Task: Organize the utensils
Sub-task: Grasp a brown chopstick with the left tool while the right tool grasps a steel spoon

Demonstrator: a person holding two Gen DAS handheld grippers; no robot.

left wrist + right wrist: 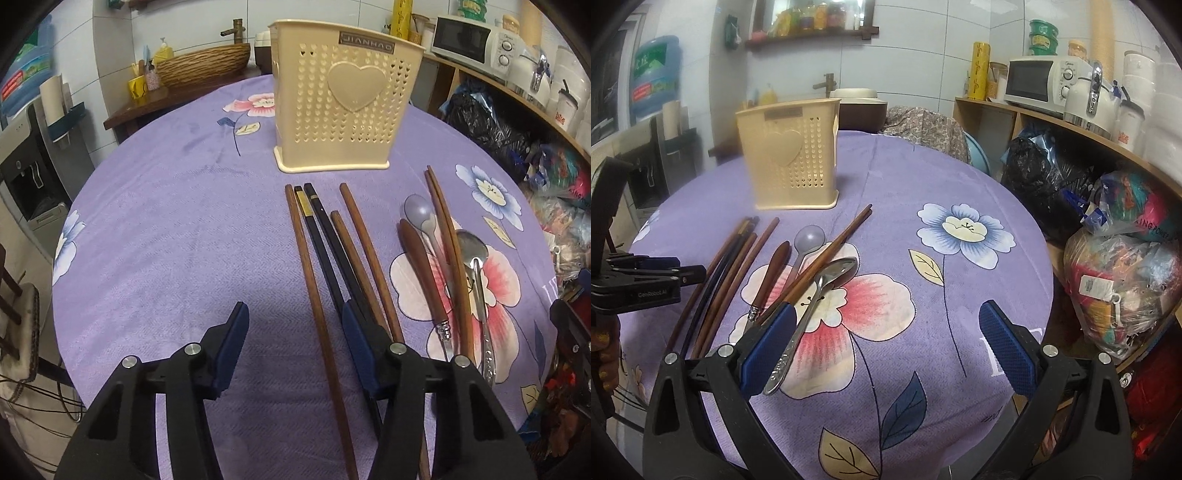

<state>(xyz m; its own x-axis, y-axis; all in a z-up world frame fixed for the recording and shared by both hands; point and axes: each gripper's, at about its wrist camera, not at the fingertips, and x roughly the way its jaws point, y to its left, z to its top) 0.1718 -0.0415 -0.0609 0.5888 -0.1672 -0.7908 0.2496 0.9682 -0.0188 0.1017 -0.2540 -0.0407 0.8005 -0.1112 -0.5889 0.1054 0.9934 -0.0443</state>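
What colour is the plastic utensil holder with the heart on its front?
The perforated plastic utensil holder is cream-beige all over, shown best in the left wrist view.

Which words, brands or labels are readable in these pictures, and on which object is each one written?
"JIANHAO": plate on the beige utensil holder, left wrist view.
"GenRobot.AI": side of the left gripper, right wrist view.
"KING POWER", partly hidden: bag on the shelf.
Too blurred to read: water bottle label, microwave brand and dials, cup print, white letters on the tablecloth.
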